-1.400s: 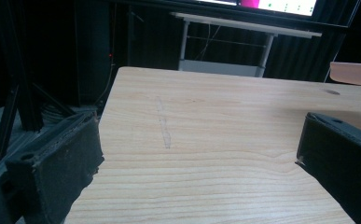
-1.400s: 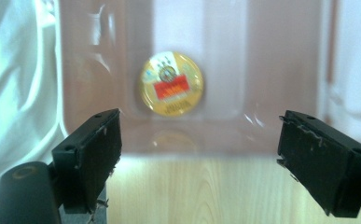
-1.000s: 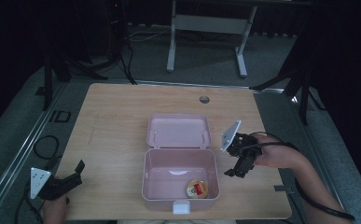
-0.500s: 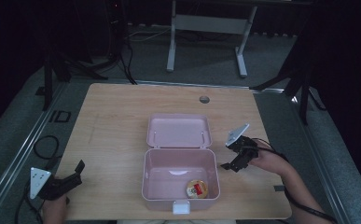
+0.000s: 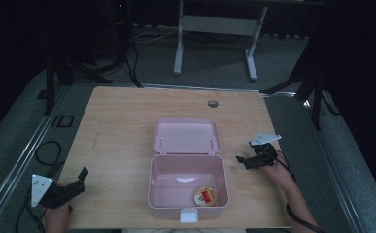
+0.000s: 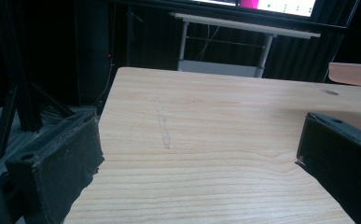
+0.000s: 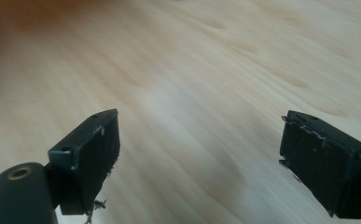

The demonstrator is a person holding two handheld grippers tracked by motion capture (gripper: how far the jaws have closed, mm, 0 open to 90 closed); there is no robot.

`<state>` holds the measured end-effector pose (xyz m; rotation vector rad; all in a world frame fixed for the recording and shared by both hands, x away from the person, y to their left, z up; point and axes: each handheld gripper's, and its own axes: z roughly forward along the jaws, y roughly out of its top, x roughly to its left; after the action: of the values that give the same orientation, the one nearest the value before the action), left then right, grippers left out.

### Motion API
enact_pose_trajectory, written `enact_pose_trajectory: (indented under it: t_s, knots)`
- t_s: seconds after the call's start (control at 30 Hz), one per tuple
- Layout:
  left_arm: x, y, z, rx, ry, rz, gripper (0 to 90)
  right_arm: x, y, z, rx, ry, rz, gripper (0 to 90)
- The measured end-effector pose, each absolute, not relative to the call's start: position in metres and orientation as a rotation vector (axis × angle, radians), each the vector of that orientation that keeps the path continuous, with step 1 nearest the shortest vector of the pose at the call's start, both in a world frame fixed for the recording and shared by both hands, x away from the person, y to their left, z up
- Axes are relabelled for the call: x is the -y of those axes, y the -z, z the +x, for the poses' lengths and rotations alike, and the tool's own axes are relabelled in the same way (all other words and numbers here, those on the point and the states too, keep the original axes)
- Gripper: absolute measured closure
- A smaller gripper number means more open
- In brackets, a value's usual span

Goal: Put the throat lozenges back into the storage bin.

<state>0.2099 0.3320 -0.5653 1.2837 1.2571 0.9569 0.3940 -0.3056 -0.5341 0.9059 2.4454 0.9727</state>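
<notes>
Pale wooden tabletop [image 5: 122, 131] wide and bare across left half of frame; dark floor, metal stand legs beyond far edge. Open pink plastic lunch box [image 5: 188, 180] at lower centre, lid flat behind, round orange-and-red packet [image 5: 204, 196] in its lower right corner. Right gripper [image 5: 246, 160] just right of box, jaws spread, nothing held. Left gripper [image 5: 81, 179] at lower left table edge, jaws spread, well apart from box.

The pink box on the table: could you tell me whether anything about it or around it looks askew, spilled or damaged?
Nothing stands out. The pink box sits square on the table, lid laid open flat behind it, with one small round container in its front right corner. Nothing is spilled. The right claw and the left claw are both open and empty, apart from the box.
</notes>
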Motion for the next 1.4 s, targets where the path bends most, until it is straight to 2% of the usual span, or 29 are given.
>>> enact_pose_trajectory:
  t_s: [0.57,0.9,1.4]
  knots:
    - [-0.331,0.565,0.210,-1.258,-0.960,1.286,0.3,0.355,0.545,0.378,-2.033,-0.976,1.256,12.6]
    - [-0.332,0.565,0.210,-1.258,-0.957,1.286,0.3,0.368,0.549,0.368,-1.770,-0.995,1.289,12.6]
    - [-0.333,0.565,0.210,-1.261,-0.952,1.279,0.3,0.374,0.549,0.364,-1.701,-1.047,1.343,12.6]
